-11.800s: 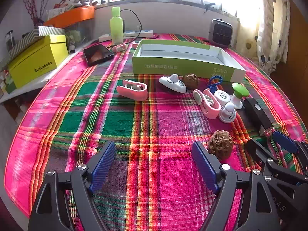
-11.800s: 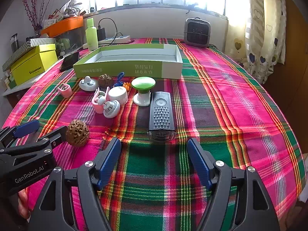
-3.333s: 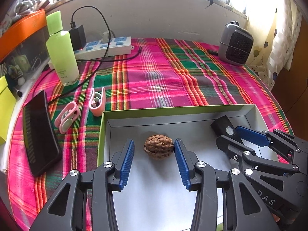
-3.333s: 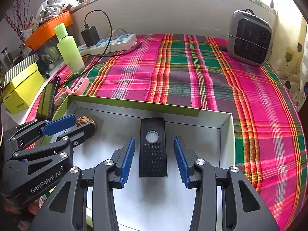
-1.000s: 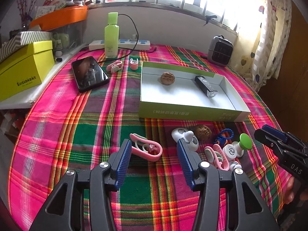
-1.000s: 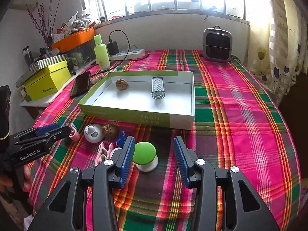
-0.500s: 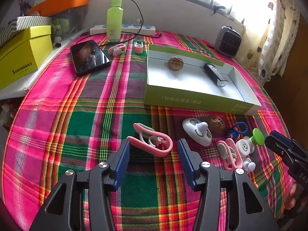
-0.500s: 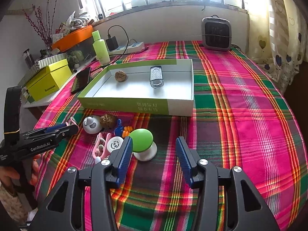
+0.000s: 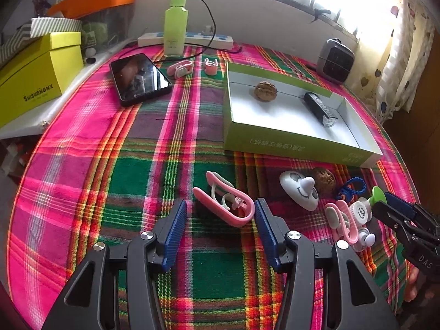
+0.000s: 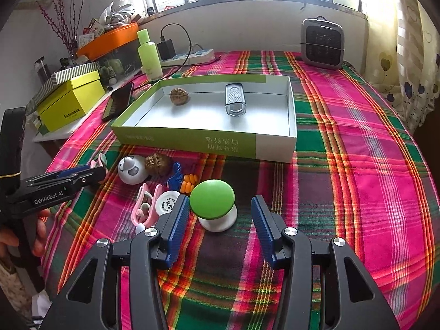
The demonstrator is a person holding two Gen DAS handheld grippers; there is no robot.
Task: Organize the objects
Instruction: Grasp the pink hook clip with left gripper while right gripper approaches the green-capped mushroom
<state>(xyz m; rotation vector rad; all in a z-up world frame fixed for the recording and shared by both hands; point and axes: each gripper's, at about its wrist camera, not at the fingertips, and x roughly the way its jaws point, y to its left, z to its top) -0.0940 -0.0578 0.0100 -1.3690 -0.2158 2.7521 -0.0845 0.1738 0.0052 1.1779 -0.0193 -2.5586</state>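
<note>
The left tool [image 9: 220, 213] stands spread around a pink clip [image 9: 224, 202] on the counter [image 9: 82, 170]; the right tool [image 10: 220, 210], jaws just widened (nothing pinched), flanks a green-capped knob [image 10: 212, 199]

A lived-in home room: a plaid tablecloth [image 10: 357, 143] below a window, heart-print curtains [image 10: 407, 63] beside it, a small heater [image 10: 322, 43] on it.

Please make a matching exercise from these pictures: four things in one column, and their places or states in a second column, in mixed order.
1. black grater
2. pink clip
3. green-topped knob
4. phone

a. between the left gripper's open fingers
b. inside the green box
c. on the cloth beside the yellow box
d. between the right gripper's open fingers

Pairs: 1-b, 2-a, 3-d, 4-c
</note>
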